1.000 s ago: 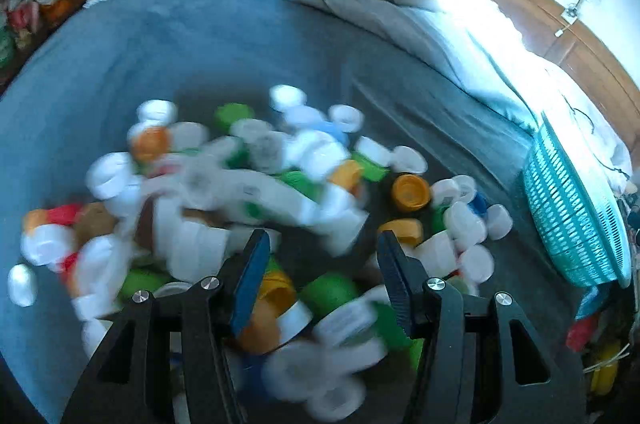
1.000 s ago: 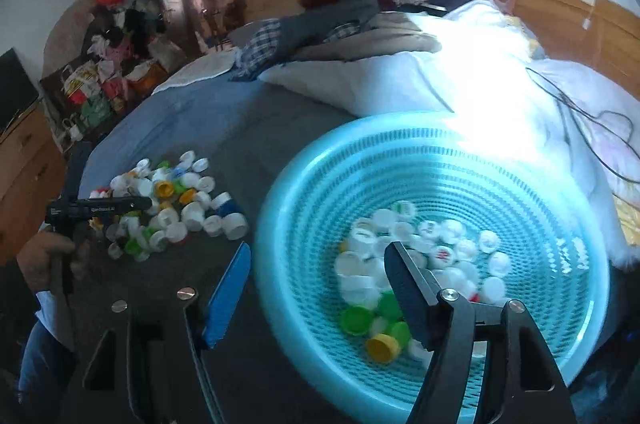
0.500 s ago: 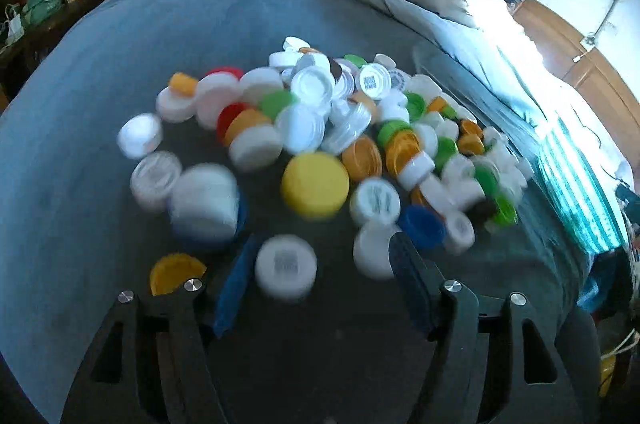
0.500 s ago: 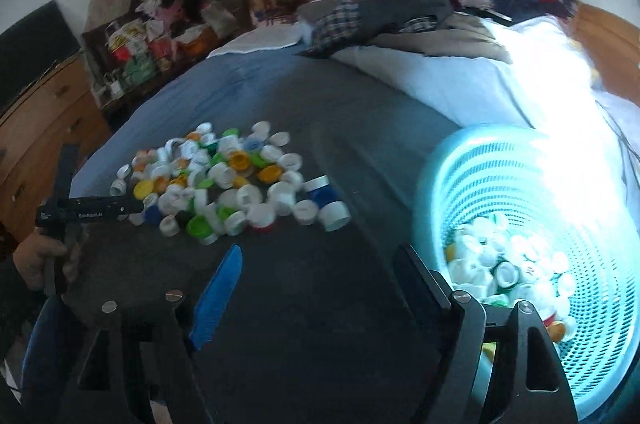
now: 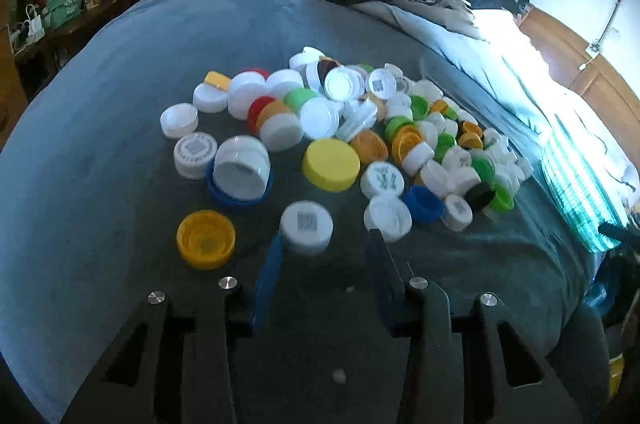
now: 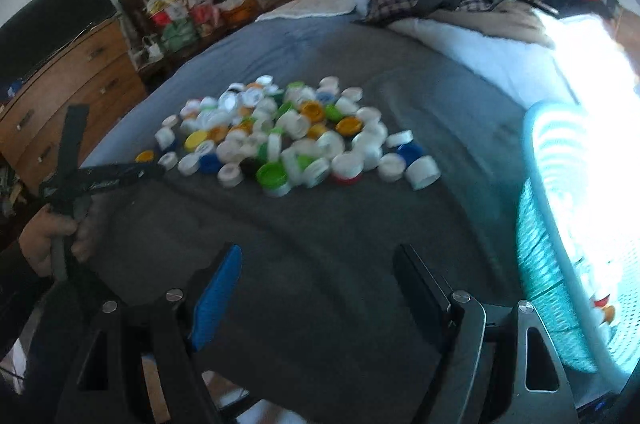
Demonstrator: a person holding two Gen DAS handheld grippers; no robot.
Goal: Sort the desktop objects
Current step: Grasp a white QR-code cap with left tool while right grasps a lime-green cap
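Bottle caps (image 5: 352, 139) heaped on grey bed (image 5: 120, 63); white cap (image 5: 306, 226) at left gripper (image 5: 324, 244) 12 o'clock. Both jaws wide, empty. Light, rigid, slick: pinch across rim. Basket (image 6: 560, 264) at right gripper (image 6: 316, 264) 3 o'clock.

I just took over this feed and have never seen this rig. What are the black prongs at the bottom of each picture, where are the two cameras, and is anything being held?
There is no robot arm. A person holds a two-finger gripper in each hand, and a fisheye camera on each one looks forward along its fingers. Those fingers are the prongs.

The left wrist view shows the left gripper, open, just short of a white cap at the near edge of a pile of bottle caps on a grey blanket.

The right wrist view shows the right gripper, open and empty over bare blanket, the same pile farther off, and a turquoise basket at the right. The person's hand with the other gripper appears at the left.

Nothing is held.
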